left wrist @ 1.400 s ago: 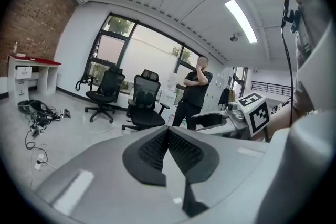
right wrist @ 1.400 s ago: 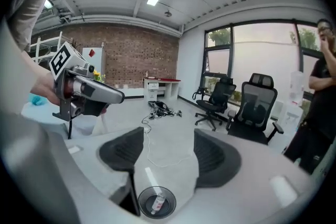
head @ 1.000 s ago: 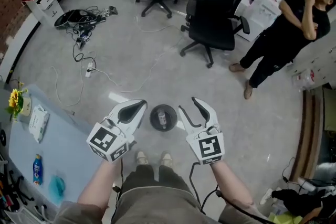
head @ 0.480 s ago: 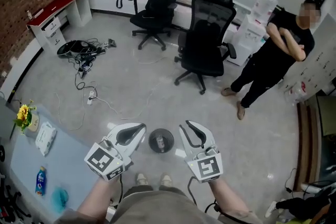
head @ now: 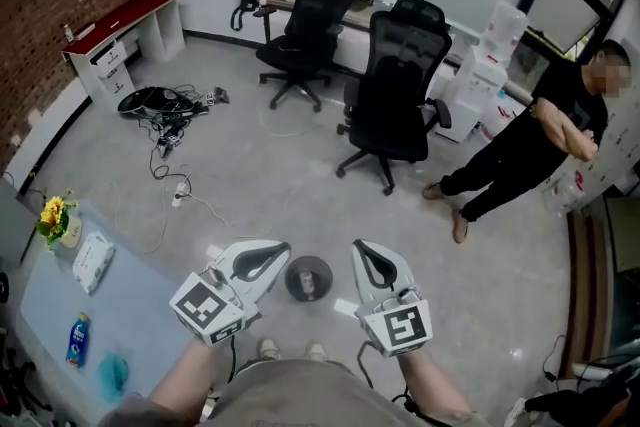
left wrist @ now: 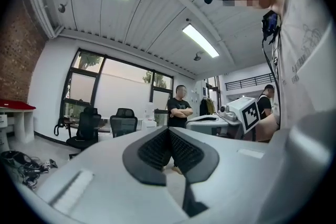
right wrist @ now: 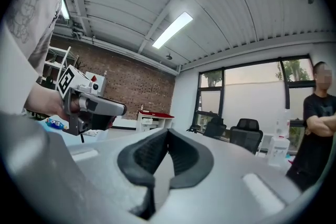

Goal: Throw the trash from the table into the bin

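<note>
Head view, looking steeply down at grey floor. Left tongs (head: 280, 250) and right tongs (head: 360, 248) are held side by side, apart, both pointing ahead.

- Left tongs: pressed together, pads meeting at the tips, nothing between them.
- Right tongs: have just been closing and are now pressed together, nothing between them.
- Bin (head: 289, 280): round and dark, on the floor between the two tongs. A pale scrap (head: 308, 283) shows inside; I can't tell what it is.
- Tabletop (head: 140, 315): at lower left, well apart from both tongs. It carries a white tissue pack (head: 92, 261), a blue bottle (head: 77, 340), a teal lump (head: 113, 376) and yellow flowers (head: 54, 213).
- Beyond: black office chairs (head: 398, 90), and a person (head: 530, 150) in black standing at right.
</note>
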